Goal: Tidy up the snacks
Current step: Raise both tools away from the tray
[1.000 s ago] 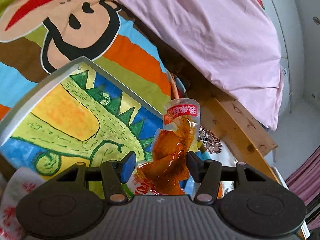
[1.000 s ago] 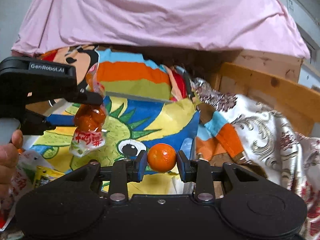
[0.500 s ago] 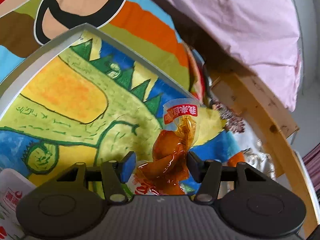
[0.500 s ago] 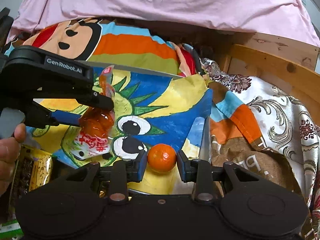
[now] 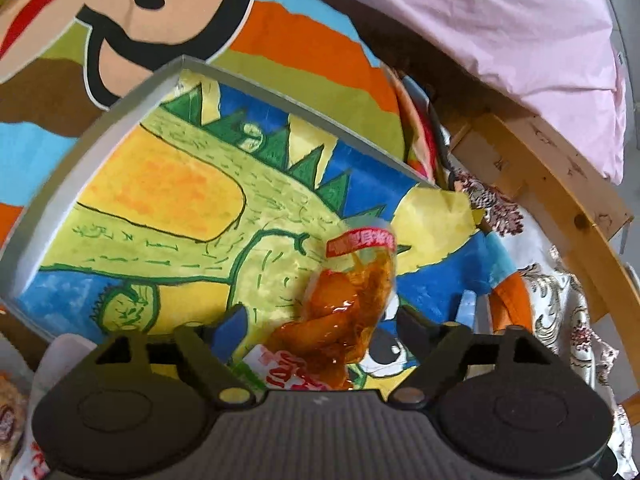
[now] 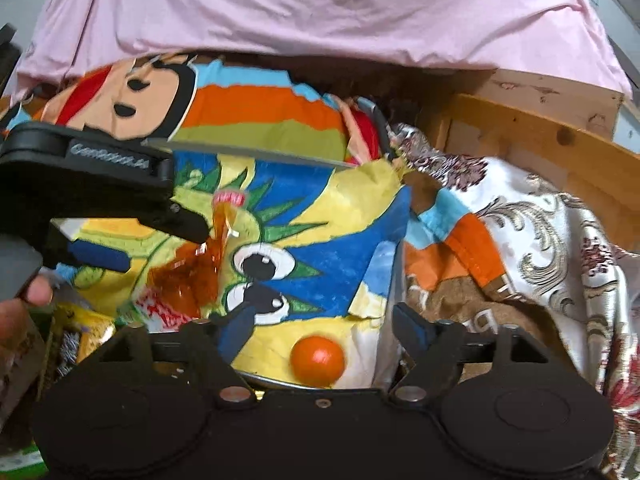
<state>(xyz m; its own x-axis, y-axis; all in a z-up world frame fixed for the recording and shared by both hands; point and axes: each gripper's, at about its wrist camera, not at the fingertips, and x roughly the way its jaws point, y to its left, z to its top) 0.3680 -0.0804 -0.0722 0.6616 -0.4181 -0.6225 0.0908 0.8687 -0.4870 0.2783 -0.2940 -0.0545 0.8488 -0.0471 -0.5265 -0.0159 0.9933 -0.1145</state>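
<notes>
Both tongs opening, nothing gripped. Left tongs (image 5: 320, 320): jaws apart, orange snack pouch (image 5: 344, 312) loose between them, dropping toward the tray (image 5: 120, 112). Right tongs (image 6: 324, 322): jaws apart, tangerine (image 6: 317, 361), clamped a second ago, now lies free by the tray's near edge. Both snacks delivered; I judge more wait at left.
</notes>
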